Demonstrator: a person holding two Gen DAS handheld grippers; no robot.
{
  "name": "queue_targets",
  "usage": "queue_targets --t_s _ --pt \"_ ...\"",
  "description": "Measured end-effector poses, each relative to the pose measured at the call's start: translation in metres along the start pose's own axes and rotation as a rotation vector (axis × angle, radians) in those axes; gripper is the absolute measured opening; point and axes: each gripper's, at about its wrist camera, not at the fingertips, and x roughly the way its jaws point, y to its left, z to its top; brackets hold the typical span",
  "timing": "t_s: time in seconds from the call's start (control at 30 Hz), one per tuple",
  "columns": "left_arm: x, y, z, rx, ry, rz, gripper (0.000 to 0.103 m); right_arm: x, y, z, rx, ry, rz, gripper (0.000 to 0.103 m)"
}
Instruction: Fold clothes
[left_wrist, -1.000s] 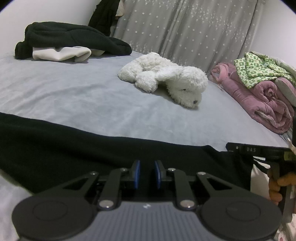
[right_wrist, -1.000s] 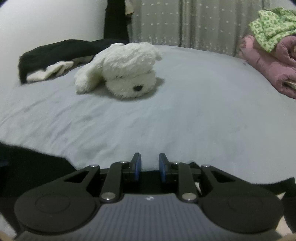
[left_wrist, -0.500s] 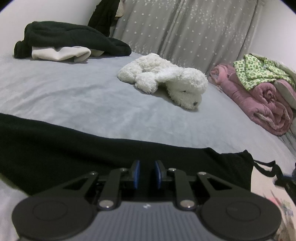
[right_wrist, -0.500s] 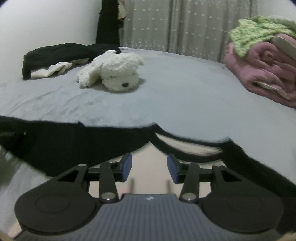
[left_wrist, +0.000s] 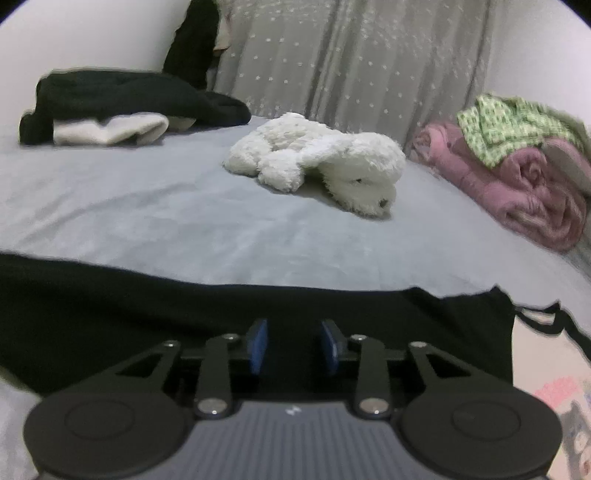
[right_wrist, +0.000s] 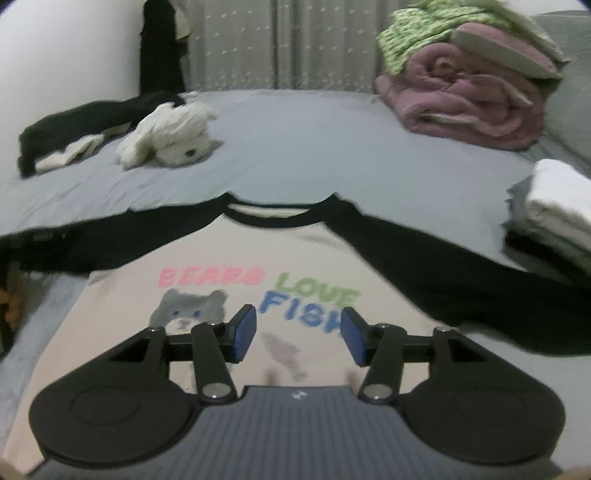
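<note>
A cream long-sleeved shirt with black raglan sleeves and a printed bear and coloured lettering (right_wrist: 295, 258) is spread flat, front up, on the grey bed (right_wrist: 314, 147), directly beneath and ahead of the right tool (right_wrist: 298, 338). Both sleeves are stretched out sideways, a layout suited to folding. The right tool's blue pads are held wide apart over the print, gripping nothing. The left tool (left_wrist: 294, 346) is poised over the black left sleeve (left_wrist: 147, 306), its pads parted and empty, perhaps ready to pinch it. Right of the right tool, folded white and grey clothes (right_wrist: 550, 214) are stacked. Further ahead lie a white plush dog (left_wrist: 317, 162), a rolled pink quilt (right_wrist: 469, 99) and a dark garment heap (left_wrist: 122, 96).
</note>
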Motion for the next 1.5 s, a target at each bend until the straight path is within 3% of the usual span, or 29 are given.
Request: queue_targets --t_s 0.07,0.37,0.6,0.87,0.97,1.07,1.27,1.5 --pt "-0.006 -0.011 0.001 0.019 0.025 0.003 0.065 -0.006 -0.008 0.002 0.025 -0.019 0.009 0.066" --pt "-0.046 -0.064 0.012 0.096 0.124 0.025 0.077 -0.019 -0.055 -0.002 0.159 0.024 -0.013 0.070" --pt "-0.080 -0.098 0.026 0.028 0.185 -0.005 0.085 -0.041 -0.086 -0.008 0.235 -0.015 -0.070 0.074" --pt "-0.109 -0.135 0.016 -0.026 0.218 -0.039 0.098 -0.055 -0.111 -0.011 0.330 -0.036 -0.074 0.084" --pt "-0.114 -0.140 0.002 -0.031 0.182 -0.074 0.099 -0.056 -0.119 -0.012 0.365 -0.040 -0.086 0.088" --pt "-0.113 -0.148 -0.015 0.015 0.153 -0.036 0.099 -0.055 -0.127 -0.011 0.380 -0.038 -0.099 0.089" --pt "-0.111 -0.151 -0.015 -0.008 0.136 -0.053 0.100 -0.047 -0.152 -0.016 0.403 -0.021 -0.168 0.092" --pt "-0.095 -0.155 -0.018 -0.048 0.157 -0.050 0.100 -0.031 -0.205 -0.027 0.577 0.009 -0.235 0.093"
